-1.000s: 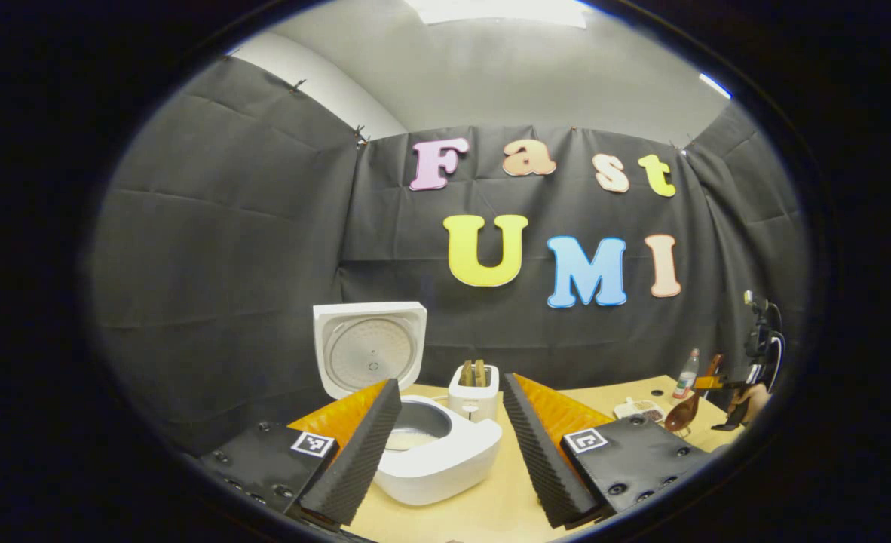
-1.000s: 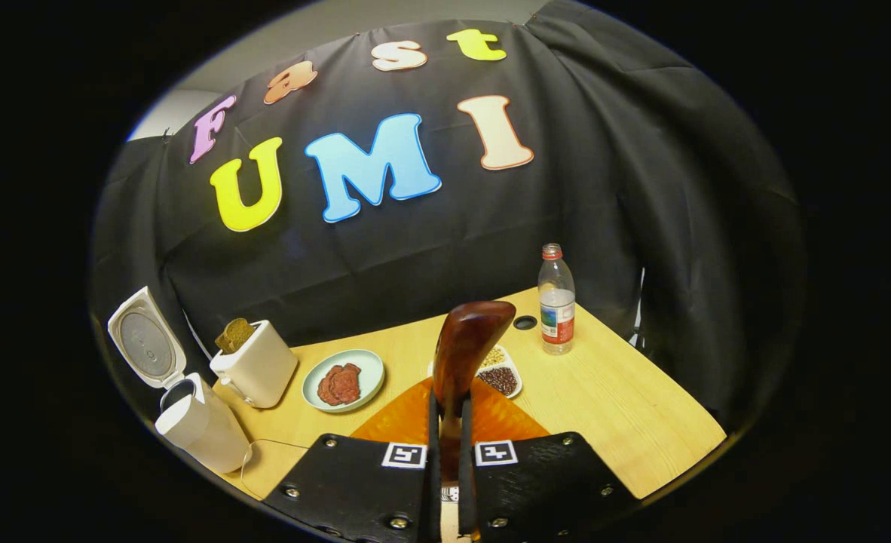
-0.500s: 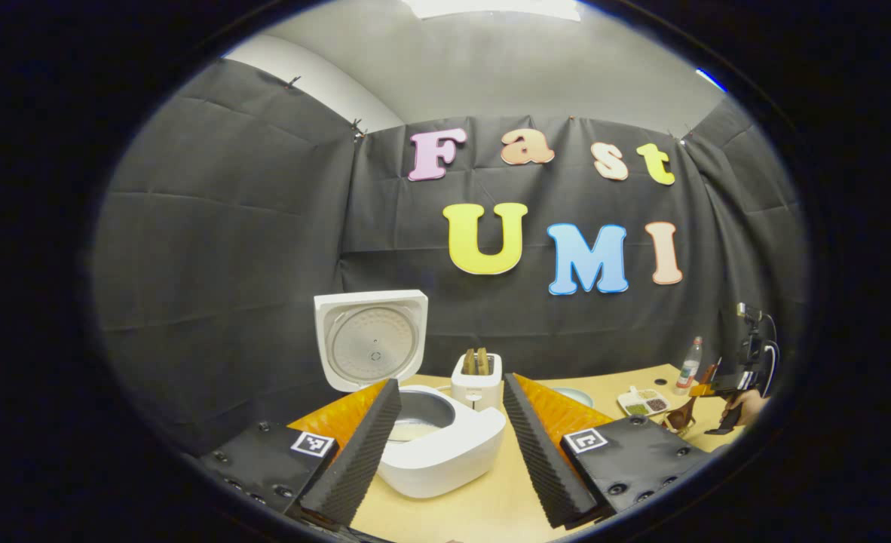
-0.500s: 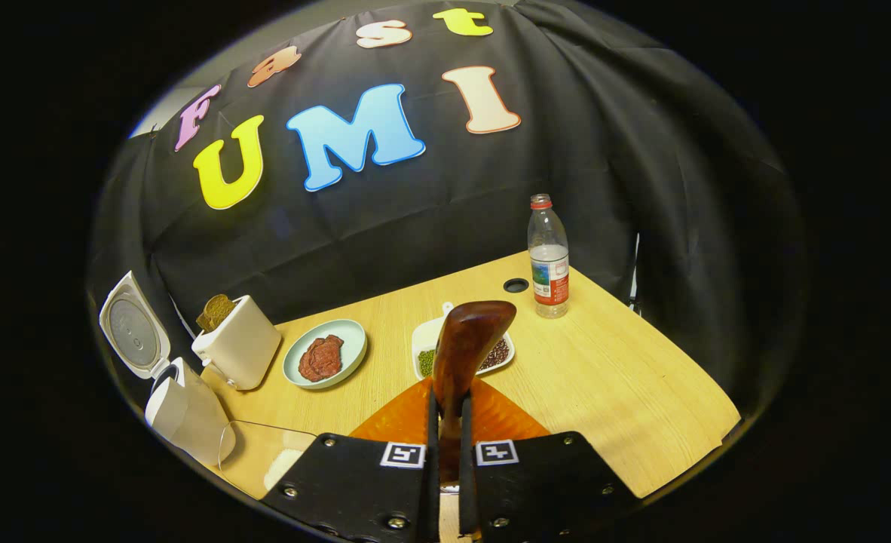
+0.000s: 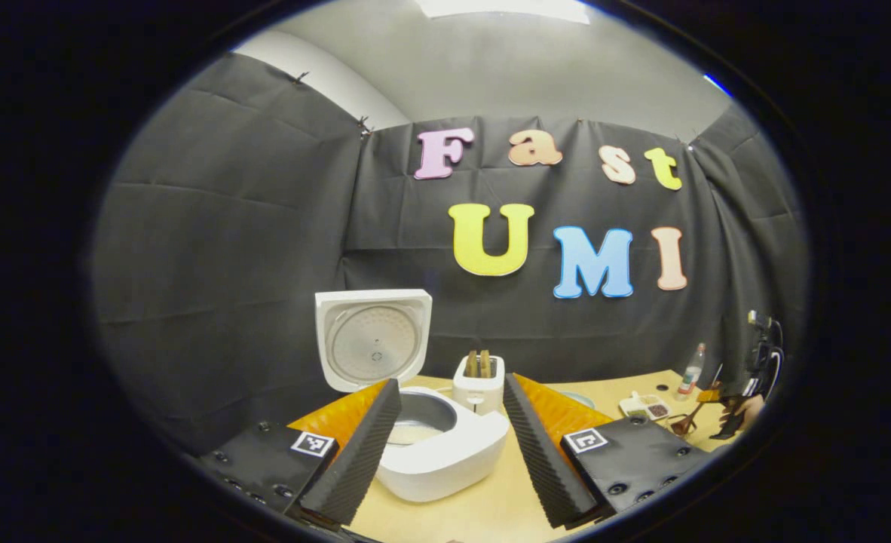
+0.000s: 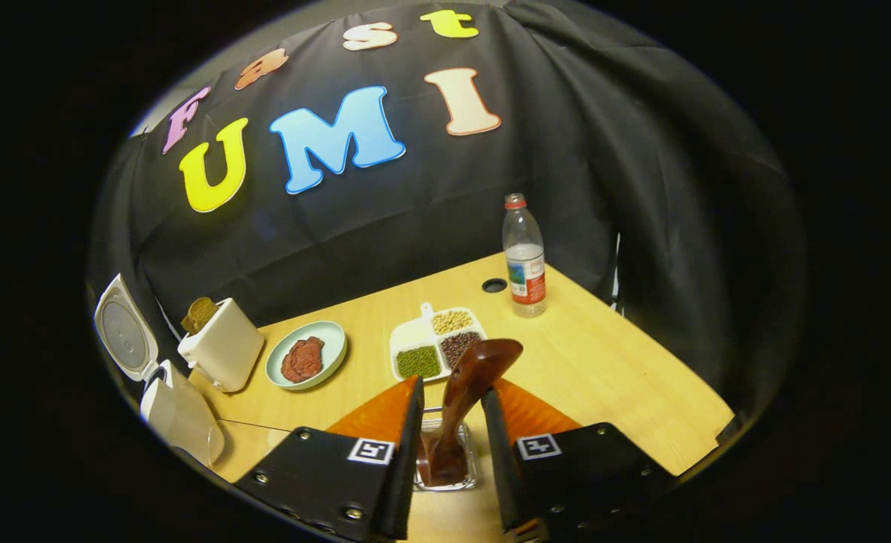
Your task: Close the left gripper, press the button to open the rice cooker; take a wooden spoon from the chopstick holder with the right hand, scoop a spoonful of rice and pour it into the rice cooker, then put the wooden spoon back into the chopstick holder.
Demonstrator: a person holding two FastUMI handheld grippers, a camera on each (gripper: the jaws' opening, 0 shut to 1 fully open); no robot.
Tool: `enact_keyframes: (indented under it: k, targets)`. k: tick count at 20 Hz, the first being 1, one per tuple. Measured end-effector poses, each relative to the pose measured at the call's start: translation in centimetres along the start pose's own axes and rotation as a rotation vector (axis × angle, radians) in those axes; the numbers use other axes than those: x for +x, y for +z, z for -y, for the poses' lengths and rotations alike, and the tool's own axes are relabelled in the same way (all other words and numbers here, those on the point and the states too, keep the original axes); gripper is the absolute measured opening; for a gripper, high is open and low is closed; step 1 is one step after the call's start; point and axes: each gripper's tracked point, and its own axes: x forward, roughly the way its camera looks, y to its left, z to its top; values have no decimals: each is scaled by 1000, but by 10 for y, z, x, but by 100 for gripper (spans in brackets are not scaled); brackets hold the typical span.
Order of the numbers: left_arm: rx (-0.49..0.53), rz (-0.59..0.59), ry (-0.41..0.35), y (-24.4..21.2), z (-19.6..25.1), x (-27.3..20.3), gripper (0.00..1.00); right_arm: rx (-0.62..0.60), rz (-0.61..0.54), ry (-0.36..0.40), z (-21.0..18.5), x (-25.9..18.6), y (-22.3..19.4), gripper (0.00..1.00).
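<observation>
The white rice cooker [image 5: 438, 449] stands with its lid [image 5: 372, 339] raised, and a little rice shows in its pot. My left gripper [image 5: 451, 383] is open just in front of it, a finger on each side, holding nothing. In the right gripper view the brown wooden spoon [image 6: 469, 388] leans in the clear chopstick holder [image 6: 445, 475]. My right gripper [image 6: 451, 386] is open around the spoon, its fingers apart from the handle. The rice cooker [image 6: 178, 411] sits at the far left of that view. The left gripper view shows the right gripper [image 5: 719, 397] far right, held by a hand [image 5: 748, 411].
A white toaster [image 6: 223, 351] with bread stands beside the cooker. To its right lie a plate of meat [image 6: 306, 354] and a divided dish of beans [image 6: 434, 351]. A water bottle [image 6: 525, 256] stands near the table's back corner, by a cable hole [image 6: 494, 285].
My right gripper has opened and let go of the wooden spoon, which now rests in the chopstick holder. The left gripper has barely moved and stays open.
</observation>
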Motion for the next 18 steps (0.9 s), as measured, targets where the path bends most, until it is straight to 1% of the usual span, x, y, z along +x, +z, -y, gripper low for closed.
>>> enact_keyframes:
  k: [1, 2, 3, 4, 5, 6, 7, 9, 10, 11, 12, 13, 14, 16, 17, 18]
  targets:
    - [-4, 1, -3, 0, 1, 4, 98, -13, 11, -9, 3, -5, 5, 55]
    - [-8, 0, -7, 1, 2, 10, 96, -26, 32, -25, 7, -11, 11, 64]
    - [-13, 1, -11, 1, 2, 14, 94, -44, 63, -51, 14, -16, 20, 84]
    - [-16, 2, -13, 2, 3, 20, 92, -64, 91, -81, 21, -23, 27, 88]
    - [-17, 3, -9, 4, 1, 24, 92, -89, 115, -114, 27, -30, 36, 99]
    - [-15, 4, -6, 5, -1, 29, 92, -111, 137, -131, 27, -38, 44, 99]
    - [-12, 7, -4, 7, -3, 34, 98, -128, 152, -131, 24, -47, 52, 99]
    - [-4, 14, 3, 11, -8, 45, 98, -159, 188, -113, 13, -66, 68, 99]
    - [3, 13, 10, 13, -11, 53, 95, -172, 207, -99, 7, -76, 75, 99]
    - [8, 12, 18, 16, -17, 60, 95, -181, 227, -75, -3, -87, 83, 99]
    - [12, 13, 25, 19, -21, 69, 98, -184, 246, -53, -12, -98, 89, 99]
    - [15, 14, 29, 23, -25, 78, 98, -190, 258, -30, -20, -108, 93, 95]
    - [19, 14, 35, 27, -29, 87, 98, -197, 266, -10, -27, -116, 94, 99]
    - [38, 14, 61, 39, -43, 111, 94, -213, 285, 26, -37, -132, 98, 98]
    - [49, 14, 81, 45, -52, 123, 92, -215, 298, 31, -38, -138, 101, 99]
    - [51, 19, 92, 52, -59, 136, 98, -212, 304, 31, -37, -141, 100, 98]
